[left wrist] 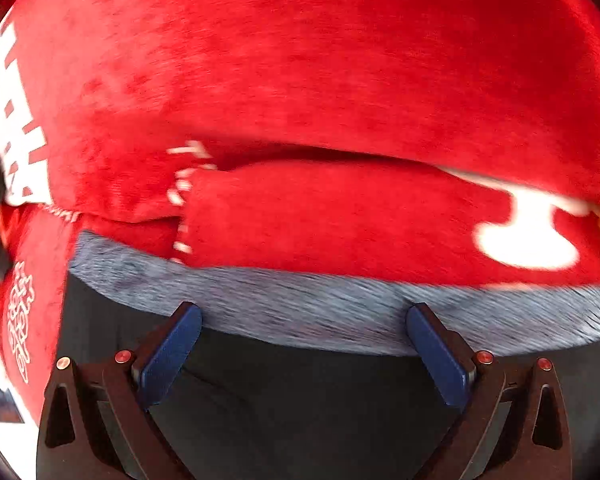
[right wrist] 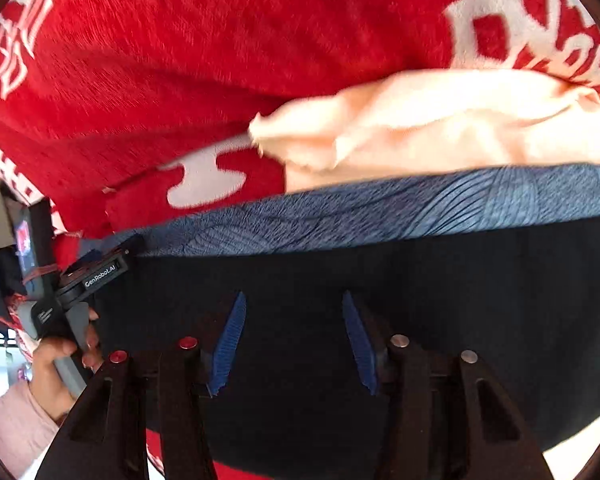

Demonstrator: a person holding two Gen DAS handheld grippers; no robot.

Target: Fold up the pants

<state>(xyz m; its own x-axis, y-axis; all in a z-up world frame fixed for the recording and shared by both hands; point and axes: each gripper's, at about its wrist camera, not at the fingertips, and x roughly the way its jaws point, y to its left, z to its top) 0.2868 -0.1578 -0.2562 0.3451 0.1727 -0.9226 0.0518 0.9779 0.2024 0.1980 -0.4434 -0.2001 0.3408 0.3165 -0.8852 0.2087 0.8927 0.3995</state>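
The pants are black [left wrist: 300, 400] with a blue-grey waistband [left wrist: 340, 308] and lie flat on a red blanket. In the left wrist view my left gripper [left wrist: 303, 312] is open, its blue pads wide apart, the tips at the waistband's near edge. In the right wrist view the same black cloth [right wrist: 480, 300] and waistband [right wrist: 380, 216] fill the lower half. My right gripper [right wrist: 293, 296] hangs open over the black cloth, with nothing between its pads. Whether either gripper touches the cloth is unclear.
The red blanket [left wrist: 300, 60] with white patterns [right wrist: 500, 12] covers the surface beyond the pants. A crumpled peach cloth [right wrist: 440, 120] lies just past the waistband on the right. A hand [right wrist: 56, 364] in a pink sleeve holds the left gripper's handle [right wrist: 100, 272] at the left edge.
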